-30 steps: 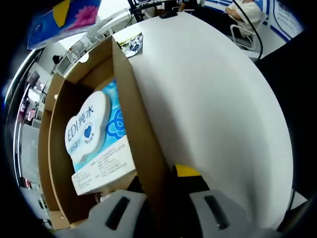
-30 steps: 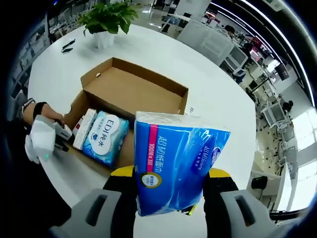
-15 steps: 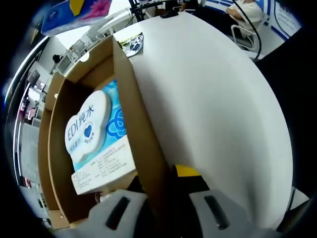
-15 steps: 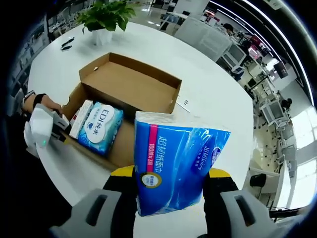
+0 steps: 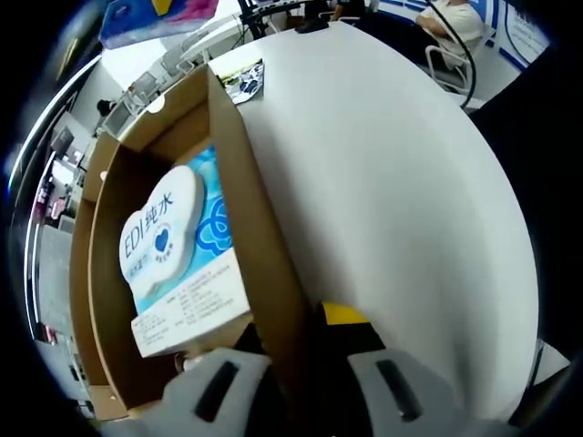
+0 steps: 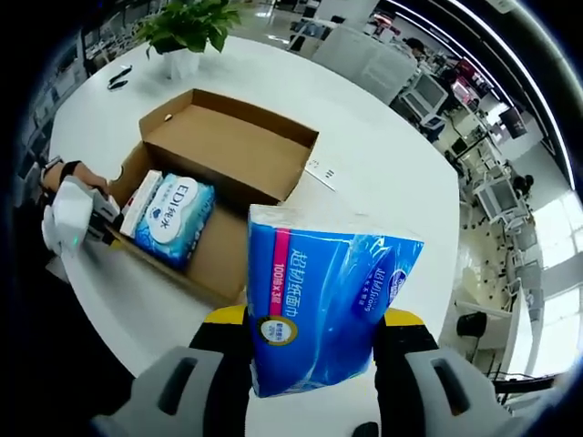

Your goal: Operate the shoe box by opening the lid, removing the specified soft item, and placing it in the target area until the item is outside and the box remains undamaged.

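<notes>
In the right gripper view, at 9 o'clock we see the left claw clamped on the near wall of the open shoe box, which rests on the white tabletop. A wet-wipe pack lies inside the box at its left end. A potted plant stands at 11 o'clock. At 6 o'clock our right claw is clenched on the blue tissue pack, held above the tabletop, outside the box. In the left gripper view, the tissue pack appears at 11 o'clock.
</notes>
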